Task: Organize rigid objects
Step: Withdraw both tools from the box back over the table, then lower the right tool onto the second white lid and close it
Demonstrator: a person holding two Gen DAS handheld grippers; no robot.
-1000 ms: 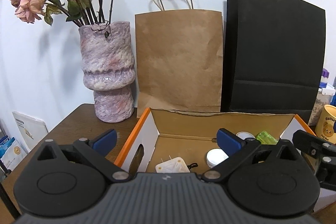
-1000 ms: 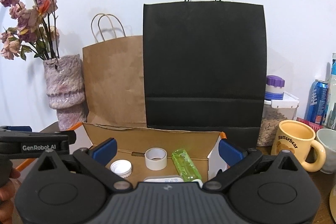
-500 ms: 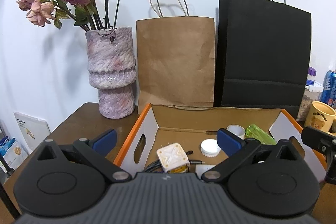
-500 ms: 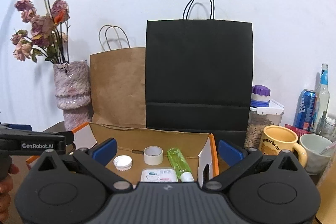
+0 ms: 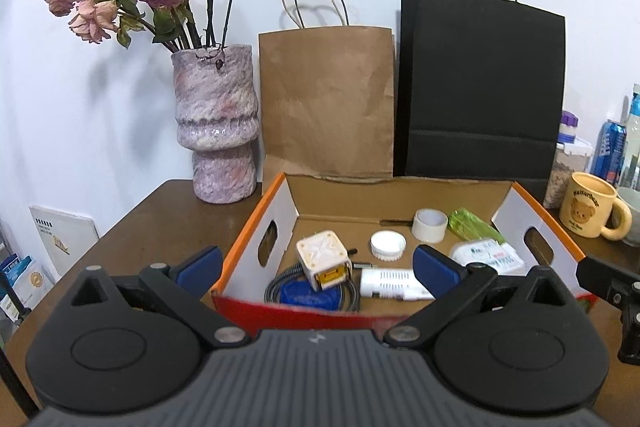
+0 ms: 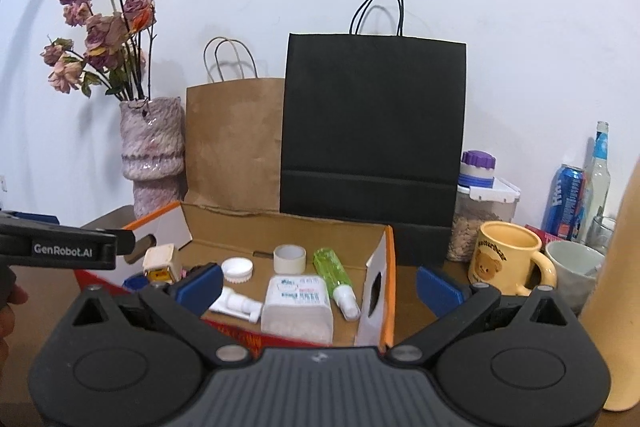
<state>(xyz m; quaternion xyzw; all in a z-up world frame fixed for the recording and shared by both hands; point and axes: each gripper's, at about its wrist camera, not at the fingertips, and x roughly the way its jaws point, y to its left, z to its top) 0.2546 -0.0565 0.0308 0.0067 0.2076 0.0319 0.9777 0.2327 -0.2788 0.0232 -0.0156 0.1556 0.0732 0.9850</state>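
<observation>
Surroundings: vase (image 5: 216,131), brown bag (image 5: 326,103) and black bag (image 5: 480,87) behind my cardboard box (image 5: 256,227) on the bench (image 5: 160,215).
Spray bottle (image 6: 334,277): lying inside the box, nozzle toward me.
Left gripper (image 5: 316,261): apart, empty.
Right gripper (image 6: 318,285): apart, empty.

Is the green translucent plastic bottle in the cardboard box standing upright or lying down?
Lying down. The green translucent plastic bottle rests lengthwise on the floor of the cardboard box, white cap toward the camera, beside the white packet.

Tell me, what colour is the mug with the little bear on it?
The mug is pale yellow, with a brown bear; the right wrist view shows it best.
</observation>
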